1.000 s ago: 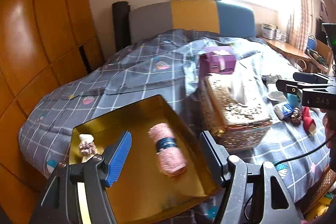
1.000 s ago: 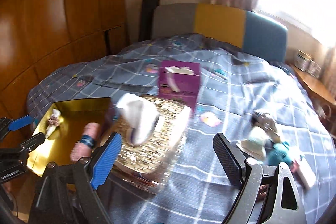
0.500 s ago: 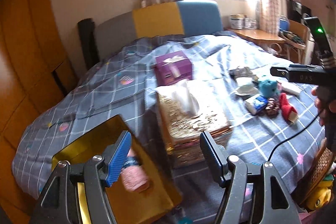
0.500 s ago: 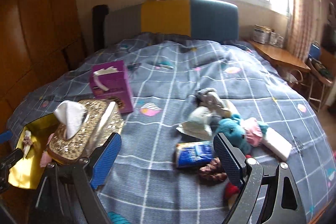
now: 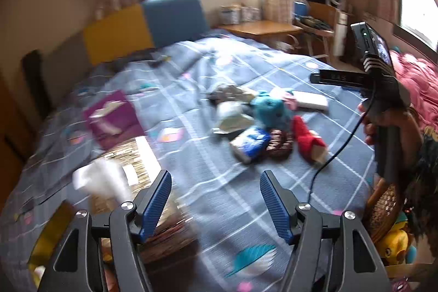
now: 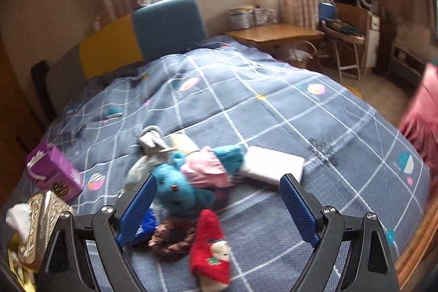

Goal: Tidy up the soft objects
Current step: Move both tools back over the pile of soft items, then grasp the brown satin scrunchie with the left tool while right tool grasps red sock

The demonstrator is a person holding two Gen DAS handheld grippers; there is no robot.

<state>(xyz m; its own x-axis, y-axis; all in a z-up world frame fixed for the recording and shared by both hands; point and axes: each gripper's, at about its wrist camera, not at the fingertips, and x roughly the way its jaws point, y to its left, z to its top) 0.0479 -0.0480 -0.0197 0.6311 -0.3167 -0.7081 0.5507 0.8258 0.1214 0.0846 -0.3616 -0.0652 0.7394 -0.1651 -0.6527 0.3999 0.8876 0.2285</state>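
A heap of soft things lies on the grey checked bed: a teal plush toy (image 6: 178, 190) in a pink skirt, a red sock (image 6: 209, 251), a brown scrunchie (image 6: 172, 237), a blue packet (image 5: 250, 144), a white folded cloth (image 6: 273, 164) and a grey toy (image 6: 152, 141). My right gripper (image 6: 216, 207) is open and empty, just above the heap. My left gripper (image 5: 216, 204) is open and empty, short of the heap, beside the gold tissue box (image 5: 131, 168). The gold tin (image 5: 49, 231) shows only at the lower left edge.
A purple tissue box (image 6: 52, 171) stands left on the bed. The headboard (image 6: 142, 37) is yellow and blue. A wooden desk (image 6: 276, 32) and chair stand right of the bed. The right gripper's body and the hand holding it (image 5: 383, 106) show in the left wrist view.
Both grippers have swung right, away from the gold tin with the pink yarn roll, towards the heap of soft things. Both stayed open and empty.
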